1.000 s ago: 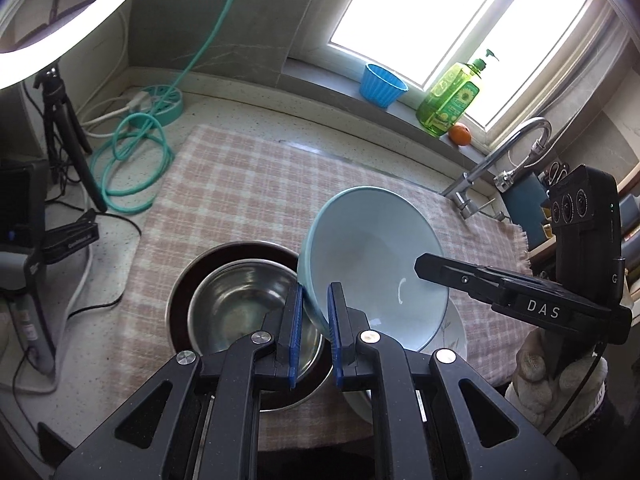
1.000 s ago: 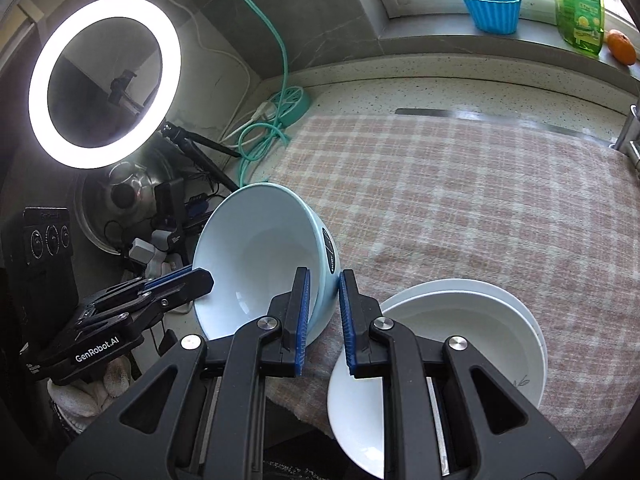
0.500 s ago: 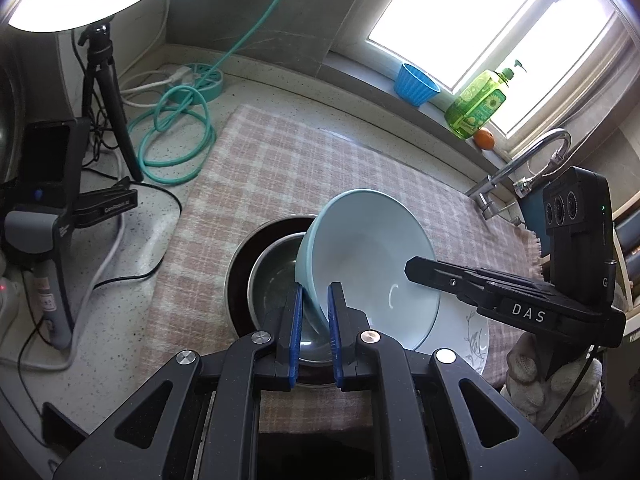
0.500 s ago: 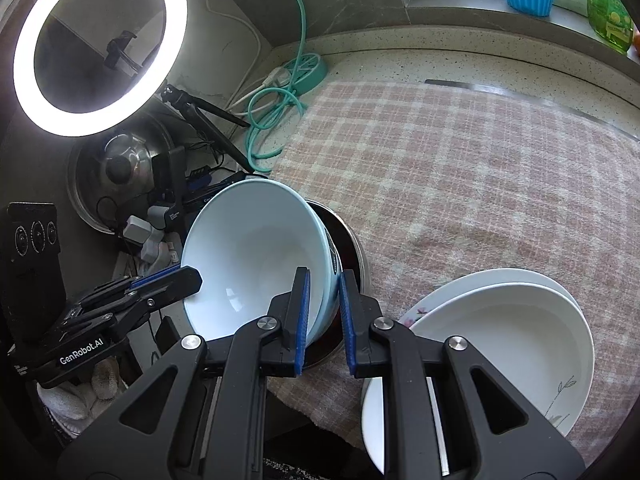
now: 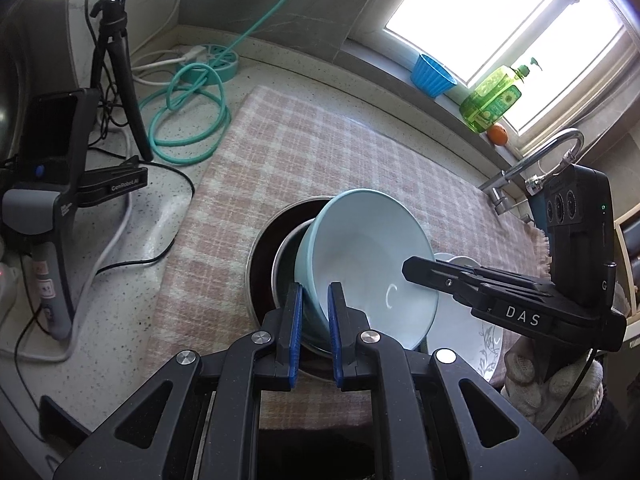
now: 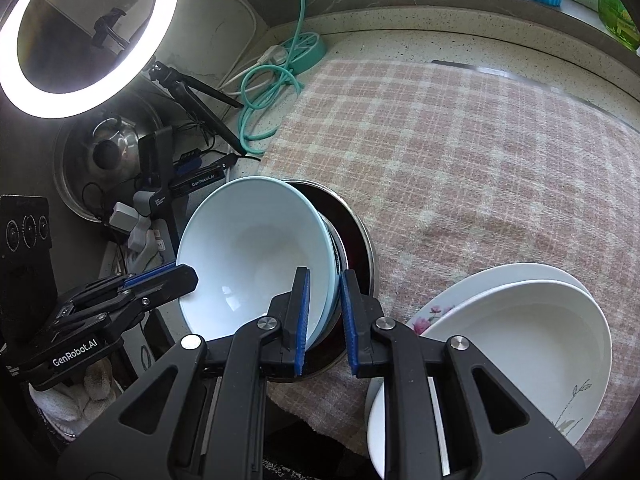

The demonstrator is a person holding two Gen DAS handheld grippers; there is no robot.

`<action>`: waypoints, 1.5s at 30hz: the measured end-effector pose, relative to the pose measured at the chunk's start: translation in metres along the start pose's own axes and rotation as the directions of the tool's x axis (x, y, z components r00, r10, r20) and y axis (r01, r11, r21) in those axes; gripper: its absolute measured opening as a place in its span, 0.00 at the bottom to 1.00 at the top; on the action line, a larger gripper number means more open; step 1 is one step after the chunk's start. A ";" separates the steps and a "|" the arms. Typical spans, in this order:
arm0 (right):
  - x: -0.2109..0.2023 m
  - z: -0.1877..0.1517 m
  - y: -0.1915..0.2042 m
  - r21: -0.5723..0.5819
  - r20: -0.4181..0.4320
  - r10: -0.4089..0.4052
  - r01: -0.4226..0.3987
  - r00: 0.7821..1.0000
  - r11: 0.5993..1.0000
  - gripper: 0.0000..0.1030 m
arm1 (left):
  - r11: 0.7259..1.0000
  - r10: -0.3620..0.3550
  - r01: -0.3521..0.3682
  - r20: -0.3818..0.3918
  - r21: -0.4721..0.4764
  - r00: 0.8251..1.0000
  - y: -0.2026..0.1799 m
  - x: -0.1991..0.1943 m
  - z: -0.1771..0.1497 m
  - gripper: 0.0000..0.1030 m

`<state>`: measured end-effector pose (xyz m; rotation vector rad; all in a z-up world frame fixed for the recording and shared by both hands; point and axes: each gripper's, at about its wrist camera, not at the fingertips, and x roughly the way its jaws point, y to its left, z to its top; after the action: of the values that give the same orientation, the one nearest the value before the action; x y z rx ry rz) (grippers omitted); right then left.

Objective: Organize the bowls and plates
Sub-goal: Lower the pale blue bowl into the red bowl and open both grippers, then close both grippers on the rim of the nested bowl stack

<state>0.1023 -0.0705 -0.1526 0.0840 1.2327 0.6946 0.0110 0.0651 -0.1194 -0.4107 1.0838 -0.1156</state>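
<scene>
Gripping the near rim of the light blue bowl [image 5: 372, 256], the left gripper [image 5: 314, 312] has its blue pads closed on the bowl wall, one pad inside and one outside. The right gripper [image 6: 325, 308] straddles the opposite rim of the same bowl [image 6: 256, 248]; its inner pad lies against the bowl's inside, while a narrow gap shows between its outer pad and the bowl's outer wall, so this hold looks loose. A gloved hand [image 5: 552, 384] carries the right gripper, seen at the lower right of the left wrist view.

The bowl is tilted, its lower side sitting in a steel bowl [image 5: 286, 264], which in turn is nested in a dark bowl [image 5: 264, 240] with a metal rim. This stack stands near the front edge of a pink checked cloth [image 5: 320, 152] spread over the speckled countertop [image 5: 120, 280].

Just beside the stack, to its right, two white plates [image 6: 520, 336] lie overlapped on the cloth; the lower one carries a floral print.

Further back, a coiled teal hose [image 5: 188, 116] and a black tripod [image 5: 116, 64] occupy the counter's left corner beneath a lit ring light [image 6: 76, 28]. On the window sill stand a blue cup [image 5: 432, 76], a green soap bottle [image 5: 492, 100] and a small orange fruit [image 5: 498, 134]. A metal faucet [image 5: 540, 156] rises at the far right.
</scene>
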 end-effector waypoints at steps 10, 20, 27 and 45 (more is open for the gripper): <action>-0.001 0.003 -0.003 -0.001 0.019 -0.018 0.018 1.000 1.000 0.23 | 0.999 0.029 -0.029 0.001 -0.015 1.000 0.006 0.002 0.000 0.10; -0.013 0.004 -0.001 -0.013 0.049 -0.015 0.016 0.999 1.000 0.42 | 0.999 0.037 -0.037 0.010 -0.004 0.999 0.003 -0.001 0.002 0.11; -0.025 0.005 0.000 -0.029 0.084 -0.024 0.027 0.996 0.999 0.71 | 0.998 0.061 -0.061 0.033 0.014 0.998 -0.002 -0.006 0.002 0.19; -0.065 -0.007 -0.024 0.061 0.227 -0.034 0.021 0.973 0.998 0.89 | 0.996 0.090 -0.091 0.108 0.004 0.990 0.002 -0.025 0.000 0.32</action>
<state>0.0969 -0.1255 -0.1108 0.1898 1.0314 0.6069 -0.0011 0.0739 -0.0993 -0.3554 0.9938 -0.0175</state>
